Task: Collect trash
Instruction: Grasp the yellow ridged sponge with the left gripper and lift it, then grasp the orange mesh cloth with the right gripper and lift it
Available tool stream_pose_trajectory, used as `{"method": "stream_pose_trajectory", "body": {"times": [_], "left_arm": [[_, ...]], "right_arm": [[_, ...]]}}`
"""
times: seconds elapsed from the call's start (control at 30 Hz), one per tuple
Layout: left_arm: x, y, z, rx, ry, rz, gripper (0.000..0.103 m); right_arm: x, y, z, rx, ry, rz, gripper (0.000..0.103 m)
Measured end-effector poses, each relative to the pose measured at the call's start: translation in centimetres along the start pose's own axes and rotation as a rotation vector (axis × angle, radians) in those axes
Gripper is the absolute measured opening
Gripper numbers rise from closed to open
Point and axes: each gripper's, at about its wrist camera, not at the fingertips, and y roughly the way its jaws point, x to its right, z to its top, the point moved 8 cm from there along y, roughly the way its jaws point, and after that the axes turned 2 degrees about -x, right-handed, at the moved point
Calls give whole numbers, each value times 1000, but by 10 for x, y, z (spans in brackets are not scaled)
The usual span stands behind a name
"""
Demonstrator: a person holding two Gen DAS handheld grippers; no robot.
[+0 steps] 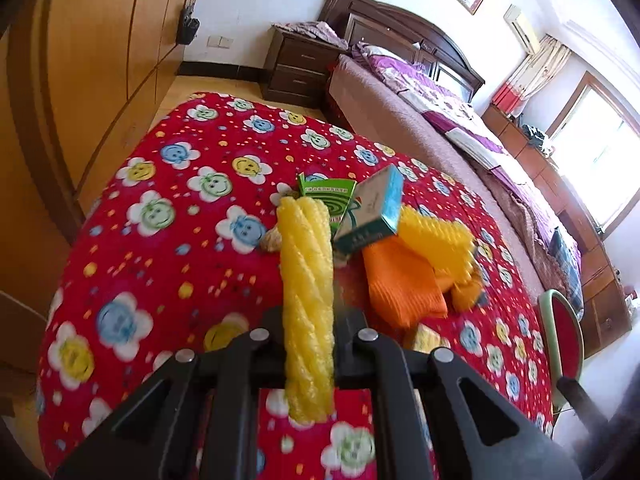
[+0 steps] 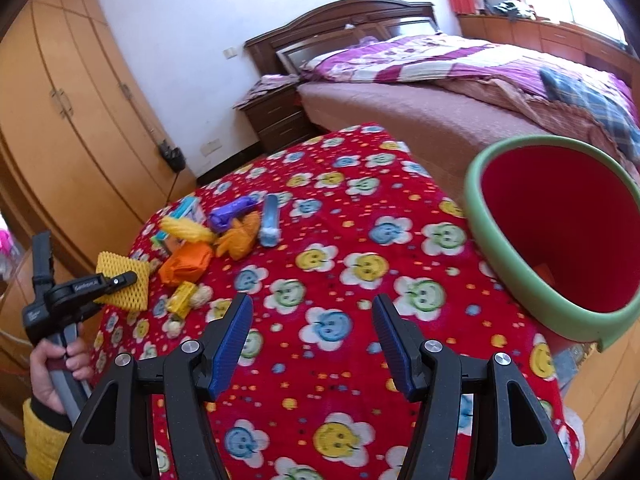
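Note:
My left gripper is shut on a yellow foam net sleeve, which sticks out ahead of the jaws above the red flowered tablecloth. The right wrist view shows that gripper at the left with the foam net in it, held by a person's hand. Beyond it lies a trash pile: a teal box, a green packet, orange foam, a purple wrapper and a blue tube. My right gripper is open over the cloth with nothing between its blue pads. A red bin with a green rim is at the right.
A bed runs along the far side of the table, with a dark nightstand at its head. Wooden wardrobe doors fill the left. The bin's rim also shows at the table's right edge in the left wrist view.

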Motion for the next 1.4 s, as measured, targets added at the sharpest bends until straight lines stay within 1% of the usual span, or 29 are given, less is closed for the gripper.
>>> {"method": "stream_pose_trajectory", "body": {"times": [0.07, 0.23, 0.4, 0.5, 0.6, 0.67, 0.8, 1.03, 1.17, 1.2, 1.23, 1.27, 1.33, 1.4], "left_arm": [[-1, -8, -4, 16, 15, 20, 11], [-11, -22, -10, 62, 57, 103, 11], [-29, -14, -10, 47, 36, 143, 11], [-35, -10, -14, 36, 21, 144, 11], [-37, -7, -15, 37, 11, 142, 11], [-38, -5, -16, 37, -3, 134, 11], [-40, -4, -15, 42, -14, 130, 11], [-44, 4, -17, 40, -26, 134, 11], [-41, 8, -19, 35, -24, 133, 11], [-40, 8, -19, 37, -22, 133, 11], [-39, 9, -18, 39, -20, 133, 11], [-38, 9, -18, 40, -18, 134, 11], [-36, 9, -19, 39, -16, 134, 11], [-34, 7, -20, 36, -11, 131, 11]], "right_arm": [[-11, 6, 1, -14, -23, 18, 64], [-43, 25, 2, -62, -69, 74, 64], [-74, 47, 6, -95, -127, 97, 64], [-91, 62, 6, -117, -157, 104, 64], [-107, 76, 8, -130, -167, 138, 64], [-117, 88, 9, -132, -177, 144, 64], [-131, 113, 15, -140, -166, 149, 64], [-134, 152, 25, -159, -115, 150, 63], [-129, 168, 20, -191, -73, 147, 63], [-130, 167, 20, -173, -89, 144, 63], [-132, 168, 19, -177, -103, 139, 63], [-133, 167, 18, -173, -118, 137, 62], [-134, 168, 15, -181, -127, 146, 49], [-139, 165, 11, -197, -136, 190, 30]]}}
